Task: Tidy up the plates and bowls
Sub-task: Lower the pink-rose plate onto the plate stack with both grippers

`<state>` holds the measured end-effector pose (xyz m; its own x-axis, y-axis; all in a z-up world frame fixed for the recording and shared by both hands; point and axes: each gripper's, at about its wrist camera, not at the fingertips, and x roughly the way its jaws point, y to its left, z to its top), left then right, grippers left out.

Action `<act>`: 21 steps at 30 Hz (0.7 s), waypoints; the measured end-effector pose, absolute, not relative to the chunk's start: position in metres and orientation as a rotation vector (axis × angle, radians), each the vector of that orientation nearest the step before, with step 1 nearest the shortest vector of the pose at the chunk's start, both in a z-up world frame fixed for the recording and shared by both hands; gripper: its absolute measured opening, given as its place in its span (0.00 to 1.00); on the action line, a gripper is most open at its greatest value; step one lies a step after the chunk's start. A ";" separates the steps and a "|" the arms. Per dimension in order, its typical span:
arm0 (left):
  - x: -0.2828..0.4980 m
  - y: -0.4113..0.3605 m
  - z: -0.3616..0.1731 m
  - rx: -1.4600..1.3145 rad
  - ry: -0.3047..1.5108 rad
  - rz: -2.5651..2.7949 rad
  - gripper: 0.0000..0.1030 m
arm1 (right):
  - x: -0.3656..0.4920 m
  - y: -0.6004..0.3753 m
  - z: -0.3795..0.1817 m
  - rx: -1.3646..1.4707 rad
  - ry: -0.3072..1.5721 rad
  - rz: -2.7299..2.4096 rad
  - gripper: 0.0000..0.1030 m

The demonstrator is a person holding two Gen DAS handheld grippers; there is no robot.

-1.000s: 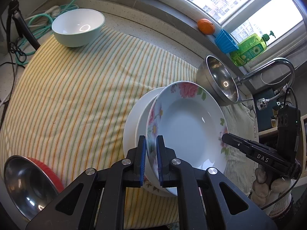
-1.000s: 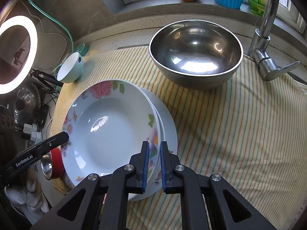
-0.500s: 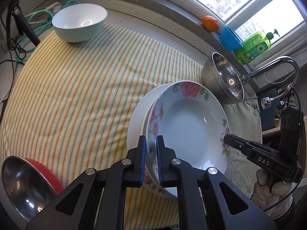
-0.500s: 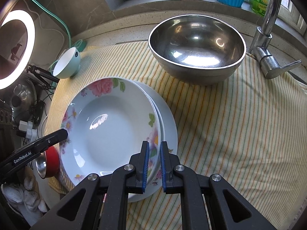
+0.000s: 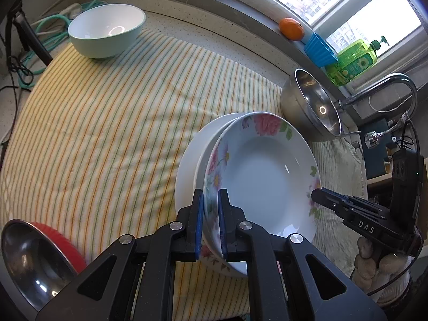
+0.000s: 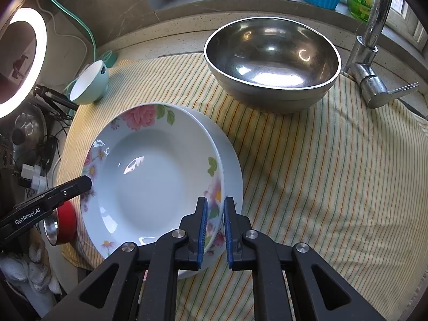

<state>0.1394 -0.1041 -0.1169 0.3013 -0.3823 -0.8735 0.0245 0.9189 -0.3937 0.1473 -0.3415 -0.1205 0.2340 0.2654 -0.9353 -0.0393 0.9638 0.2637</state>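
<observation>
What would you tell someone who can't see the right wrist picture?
Two grippers, right gripper and left gripper, pinch opposite rims of a flowered plate stacked on a white plate, on a striped cloth. A big steel bowl sits behind.

Bright daylight from the window (image 5: 334, 5), sharp focus, fisheye-bent, dark-vignetted edges.

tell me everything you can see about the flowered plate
The deep white plate with pink flowers and green leaves on its rim looks like glossy ceramic and is empty. It sits tilted atop plain white plates on the striped yellow cloth. The left gripper and right gripper pinch opposite sides of its rim.
</observation>
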 end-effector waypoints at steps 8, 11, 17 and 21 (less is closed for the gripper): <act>0.140 -0.106 -0.116 -0.312 1.237 -0.281 0.08 | 0.149 -0.340 -0.122 0.198 1.323 0.211 0.13; 0.140 -0.105 -0.116 -0.314 1.239 -0.286 0.08 | 0.149 -0.340 -0.122 0.197 1.325 0.209 0.14; 0.138 -0.103 -0.111 -0.299 1.223 -0.275 0.08 | 0.149 -0.339 -0.122 0.197 1.323 0.213 0.14; 0.137 -0.101 -0.104 -0.294 1.203 -0.283 0.08 | 0.149 -0.339 -0.122 0.195 1.321 0.210 0.14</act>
